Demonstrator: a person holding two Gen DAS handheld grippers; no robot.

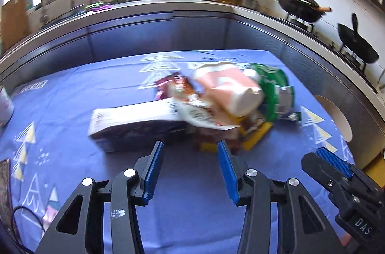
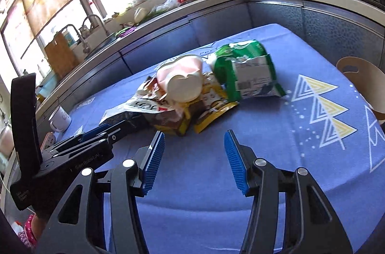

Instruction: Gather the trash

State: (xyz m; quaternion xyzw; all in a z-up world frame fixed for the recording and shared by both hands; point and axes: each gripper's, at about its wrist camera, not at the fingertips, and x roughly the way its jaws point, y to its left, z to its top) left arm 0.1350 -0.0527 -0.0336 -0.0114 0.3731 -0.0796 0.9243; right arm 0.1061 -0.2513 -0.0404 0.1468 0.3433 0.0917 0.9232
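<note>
My left gripper (image 1: 190, 167) hanging parted and empty over the blue patterned tablecloth (image 1: 72, 114), my right gripper (image 2: 195, 157) likewise gaping, nothing between, blurred heap of crumpled snack wrappers (image 2: 192, 95) lying mid-table just ahead, white carton (image 1: 134, 121) perhaps cardboard, green bag (image 2: 250, 71) sitting farthest.

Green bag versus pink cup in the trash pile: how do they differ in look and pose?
The green bag is a crinkled, flattened packet at the pile's far right; the pink cup is a rigid tub lying tipped on its side, white end toward the camera. The bag rests on the tablecloth; the cup sits atop other wrappers. Neither is gripped.
</note>
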